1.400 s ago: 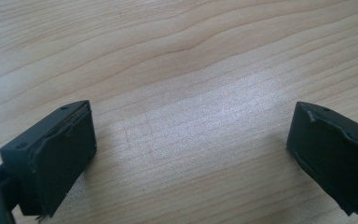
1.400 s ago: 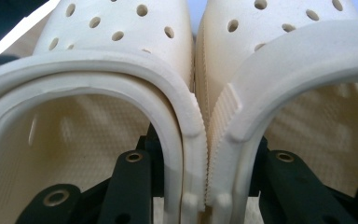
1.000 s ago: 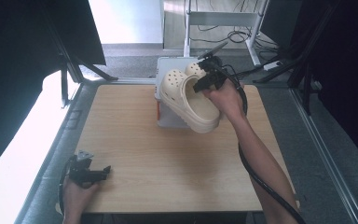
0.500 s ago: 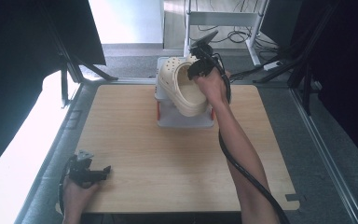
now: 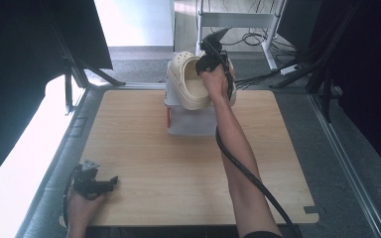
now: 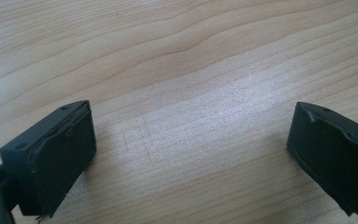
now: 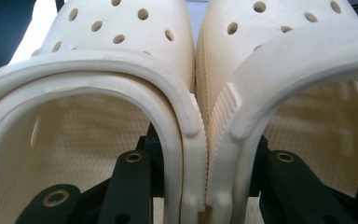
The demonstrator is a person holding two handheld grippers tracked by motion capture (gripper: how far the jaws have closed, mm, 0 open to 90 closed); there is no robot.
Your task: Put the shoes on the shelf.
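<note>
Nearest me, at the near left corner of the pale wooden table (image 5: 178,188), I rest my left gripper (image 5: 110,181) on the bare wood, jaws spread wide with nothing between them. Farther off, at the table's far edge, my right gripper (image 5: 209,55) clamps the touching inner walls of two cream perforated foam clogs (image 7: 200,93), one jaw inside each shoe. They hang over a translucent plastic box (image 5: 191,121).

Pair of cream clogs (image 5: 191,84) carried by right gripper (image 5: 213,57) from box's (image 5: 193,121) front-right, across, toward table's far edge
</note>
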